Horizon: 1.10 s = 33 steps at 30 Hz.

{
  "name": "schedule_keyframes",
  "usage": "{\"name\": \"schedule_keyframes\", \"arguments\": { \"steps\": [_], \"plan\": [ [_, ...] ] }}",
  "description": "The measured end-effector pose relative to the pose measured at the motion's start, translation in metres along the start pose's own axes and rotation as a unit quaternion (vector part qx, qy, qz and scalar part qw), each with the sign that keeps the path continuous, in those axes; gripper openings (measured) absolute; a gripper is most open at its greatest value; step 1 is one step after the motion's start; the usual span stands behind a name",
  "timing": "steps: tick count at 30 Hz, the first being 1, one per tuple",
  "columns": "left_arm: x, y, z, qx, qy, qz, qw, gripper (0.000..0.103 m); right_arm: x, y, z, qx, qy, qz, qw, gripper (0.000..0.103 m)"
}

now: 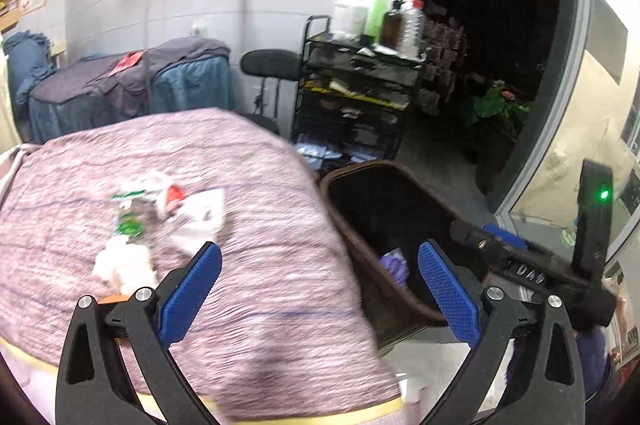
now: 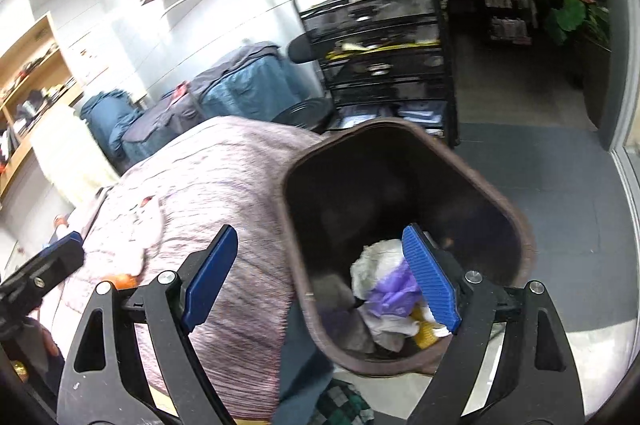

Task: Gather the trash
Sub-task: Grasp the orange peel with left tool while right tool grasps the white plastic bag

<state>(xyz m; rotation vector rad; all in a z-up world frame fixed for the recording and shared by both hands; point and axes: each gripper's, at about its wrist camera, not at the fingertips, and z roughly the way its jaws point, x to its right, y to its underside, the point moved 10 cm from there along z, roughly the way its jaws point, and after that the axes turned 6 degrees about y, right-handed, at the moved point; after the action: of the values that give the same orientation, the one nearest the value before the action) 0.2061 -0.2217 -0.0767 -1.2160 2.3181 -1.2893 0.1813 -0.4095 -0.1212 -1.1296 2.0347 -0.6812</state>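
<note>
A brown waste bin [image 2: 516,213] stands beside a bed with a pink cover [image 1: 248,225]; it also shows in the left wrist view [image 1: 400,289]. Crumpled white paper [image 2: 378,263], a purple bag [image 2: 394,295] and a yellow item lie in the bin. On the bed lie several pieces of trash: a green wrapper [image 1: 130,225], a white-and-red cup [image 1: 168,195], white paper [image 1: 200,221] and a white wad [image 1: 124,263]. My left gripper [image 1: 318,289] is open and empty over the bed's edge. My right gripper [image 2: 320,281] is open and empty above the bin's rim.
A black wire cart [image 1: 356,97] with bottles on top stands behind the bin, a black stool [image 1: 272,65] beside it. Tables draped in blue and grey cloth [image 1: 132,89] line the tiled wall. A dark doorway with a plant [image 1: 496,105] is at right.
</note>
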Motion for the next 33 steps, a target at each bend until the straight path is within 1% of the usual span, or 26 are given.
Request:
{"name": "schedule_keyframes", "arguments": {
  "steps": [4, 9, 12, 14, 18, 22, 27, 28, 29, 30, 31, 32, 33],
  "plan": [
    [-0.034, 0.015, -0.009, -0.012, -0.028, -0.012, 0.9995, 0.097, -0.034, 0.003, 0.005, -0.009, -0.025, -0.026, 0.999, 0.084],
    [-0.086, 0.03, -0.022, -0.023, -0.059, -0.056, 0.9964, 0.097, -0.085, 0.01, 0.012, -0.028, -0.069, -0.066, 0.995, 0.084],
    [-0.117, 0.04, -0.03, -0.029, -0.084, -0.079, 0.9929, 0.097, -0.114, 0.015, 0.019, -0.042, -0.095, -0.087, 0.991, 0.084],
    [-0.136, 0.048, -0.032, -0.04, -0.095, -0.091, 0.9905, 0.097, -0.129, 0.017, 0.022, -0.046, -0.104, -0.098, 0.989, 0.084],
    [-0.161, 0.06, -0.026, -0.068, -0.118, -0.096, 0.9861, 0.097, -0.156, 0.022, 0.027, -0.054, -0.118, -0.117, 0.985, 0.084],
    [-0.177, 0.072, -0.017, -0.102, -0.108, -0.112, 0.9825, 0.096, -0.176, 0.026, 0.035, -0.064, -0.121, -0.138, 0.981, 0.084],
    [-0.18, 0.076, 0.002, -0.143, -0.105, -0.095, 0.9795, 0.096, -0.193, 0.027, 0.044, -0.07, -0.122, -0.158, 0.977, 0.084],
    [-0.181, 0.078, 0.007, -0.154, -0.104, -0.094, 0.978, 0.093, -0.195, 0.026, 0.045, -0.072, -0.123, -0.162, 0.976, 0.084],
    [-0.183, 0.079, 0.011, -0.162, -0.104, -0.094, 0.9768, 0.088, -0.199, 0.026, 0.047, -0.074, -0.124, -0.165, 0.976, 0.084],
    [-0.184, 0.082, 0.015, -0.172, -0.102, -0.095, 0.9751, 0.086, -0.201, 0.025, 0.049, -0.076, -0.126, -0.166, 0.975, 0.084],
    [-0.185, 0.083, 0.018, -0.18, -0.098, -0.097, 0.974, 0.079, -0.203, 0.024, 0.051, -0.078, -0.127, -0.167, 0.975, 0.084],
    [-0.185, 0.086, 0.021, -0.186, -0.092, -0.099, 0.9732, 0.068, -0.205, 0.022, 0.053, -0.079, -0.127, -0.168, 0.974, 0.084],
    [-0.186, 0.087, 0.022, -0.189, -0.094, -0.098, 0.9724, 0.065, -0.207, 0.021, 0.056, -0.08, -0.126, -0.17, 0.974, 0.084]
  ]
}}
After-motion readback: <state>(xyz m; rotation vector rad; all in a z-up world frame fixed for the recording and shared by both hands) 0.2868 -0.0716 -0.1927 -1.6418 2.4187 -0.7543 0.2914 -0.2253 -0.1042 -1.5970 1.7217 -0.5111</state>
